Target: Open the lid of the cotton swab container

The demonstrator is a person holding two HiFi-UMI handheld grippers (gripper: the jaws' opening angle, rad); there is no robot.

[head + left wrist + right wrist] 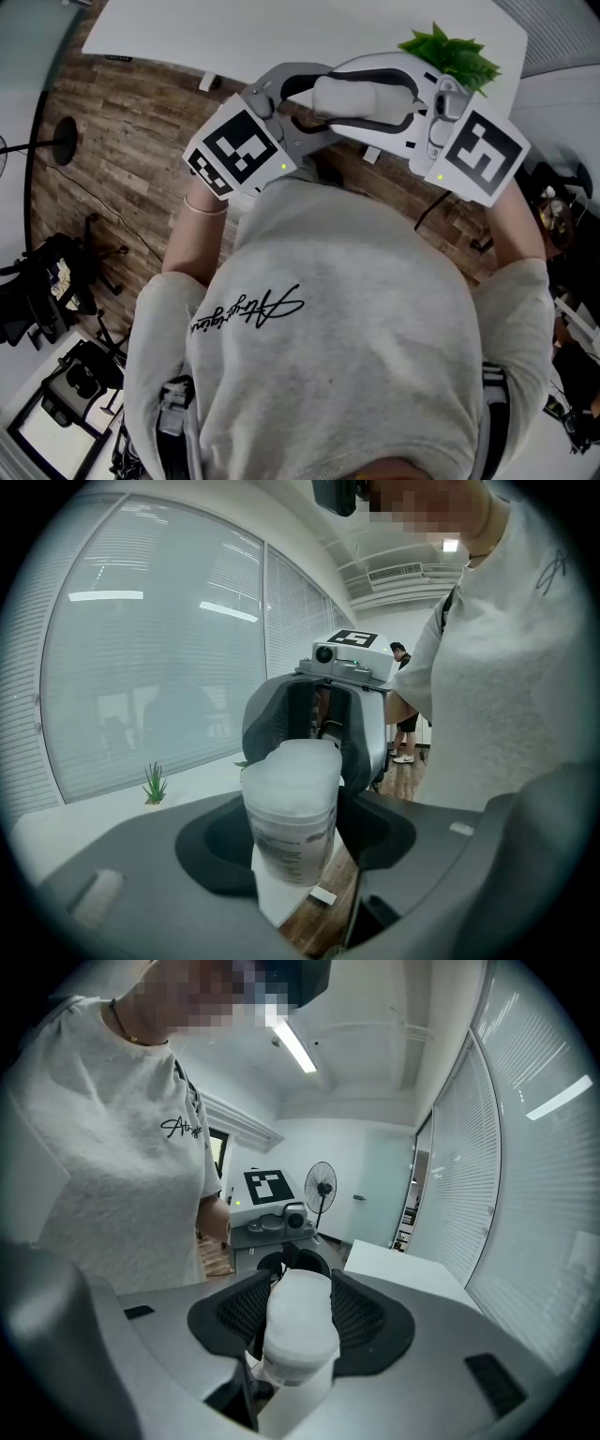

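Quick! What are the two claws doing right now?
Left claw: closed on the cotton swab container, labelled end.
Right claw: closed on its lid end.

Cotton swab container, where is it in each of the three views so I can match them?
Head view: container at top centre.
Left gripper view: container at centre, between the jaws.
Right gripper view: container low centre, between the jaws.
Shared landmark: the person's grey shirt.
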